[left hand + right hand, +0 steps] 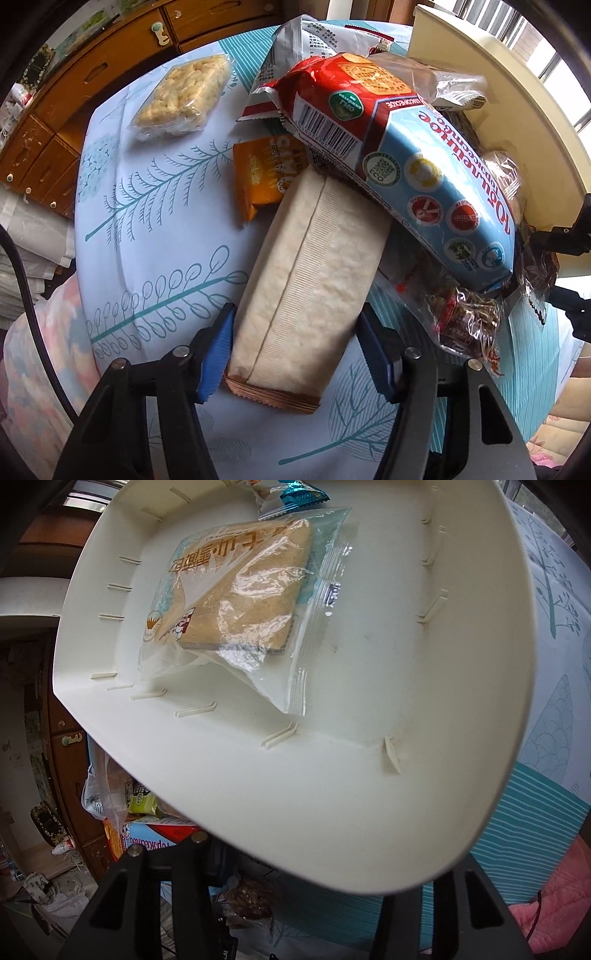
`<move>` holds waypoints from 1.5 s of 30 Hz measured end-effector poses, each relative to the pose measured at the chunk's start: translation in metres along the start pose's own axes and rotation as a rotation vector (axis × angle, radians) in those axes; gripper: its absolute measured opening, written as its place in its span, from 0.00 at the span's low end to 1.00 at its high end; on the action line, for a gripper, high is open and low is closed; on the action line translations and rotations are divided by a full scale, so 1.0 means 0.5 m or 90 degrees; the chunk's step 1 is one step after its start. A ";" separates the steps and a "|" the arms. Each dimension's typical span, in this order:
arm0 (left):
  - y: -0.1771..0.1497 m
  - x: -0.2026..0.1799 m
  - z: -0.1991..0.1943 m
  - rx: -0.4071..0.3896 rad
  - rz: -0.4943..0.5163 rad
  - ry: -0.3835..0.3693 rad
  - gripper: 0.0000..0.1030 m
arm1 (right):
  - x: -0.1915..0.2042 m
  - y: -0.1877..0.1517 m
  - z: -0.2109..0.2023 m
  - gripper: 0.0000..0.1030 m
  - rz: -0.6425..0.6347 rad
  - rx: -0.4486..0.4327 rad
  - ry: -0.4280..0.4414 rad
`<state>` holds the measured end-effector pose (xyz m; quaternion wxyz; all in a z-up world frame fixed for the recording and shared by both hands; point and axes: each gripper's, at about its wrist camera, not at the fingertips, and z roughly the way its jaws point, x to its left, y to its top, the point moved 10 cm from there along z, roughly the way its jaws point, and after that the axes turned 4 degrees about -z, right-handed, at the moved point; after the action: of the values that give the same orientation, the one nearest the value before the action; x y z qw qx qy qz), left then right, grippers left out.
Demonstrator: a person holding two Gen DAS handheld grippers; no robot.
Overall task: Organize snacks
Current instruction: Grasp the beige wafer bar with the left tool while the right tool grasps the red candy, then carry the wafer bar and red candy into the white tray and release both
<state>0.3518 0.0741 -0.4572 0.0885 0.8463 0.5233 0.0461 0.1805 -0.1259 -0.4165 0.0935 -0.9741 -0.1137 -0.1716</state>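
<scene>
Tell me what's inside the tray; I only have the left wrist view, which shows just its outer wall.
Observer: A clear bag holding a flat brown slab lies in the tray.
Operator: Anything else?
Observer: A teal wrapper at the far end, partly cut off by the frame.
Operator: Room for more?
Observer: Likely; the tray's near half is bare.

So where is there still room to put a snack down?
Inside the white bin, the floor is bare on the near side of the clear-bagged cracker packet. On the leaf-print cloth, there's bare space between the puffed rice bar and the pale wafer pack. It's crowded where the red-and-blue biscuit pack lies on the heap.
</scene>
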 end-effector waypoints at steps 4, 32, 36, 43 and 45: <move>-0.023 0.006 -0.004 0.012 -0.020 0.004 0.61 | -0.016 -0.012 -0.009 0.49 -0.009 0.015 -0.016; -0.175 -0.010 -0.203 -0.014 -0.268 -0.061 0.61 | 0.029 -0.214 -0.067 0.48 -0.228 0.159 0.004; -0.163 -0.027 -0.254 -0.060 -0.287 -0.066 0.61 | 0.040 -0.214 -0.089 0.48 -0.269 0.182 0.014; -0.113 -0.083 -0.362 -0.153 -0.334 -0.088 0.61 | 0.055 -0.183 -0.158 0.48 -0.335 0.180 0.058; -0.102 -0.101 -0.385 -0.175 -0.339 -0.094 0.61 | 0.056 -0.169 -0.179 0.48 -0.351 0.174 0.070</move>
<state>0.2515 0.0708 -0.2782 0.2486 0.6606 0.7078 0.0300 0.1565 -0.0595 -0.3121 0.1795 -0.8742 -0.3904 -0.2261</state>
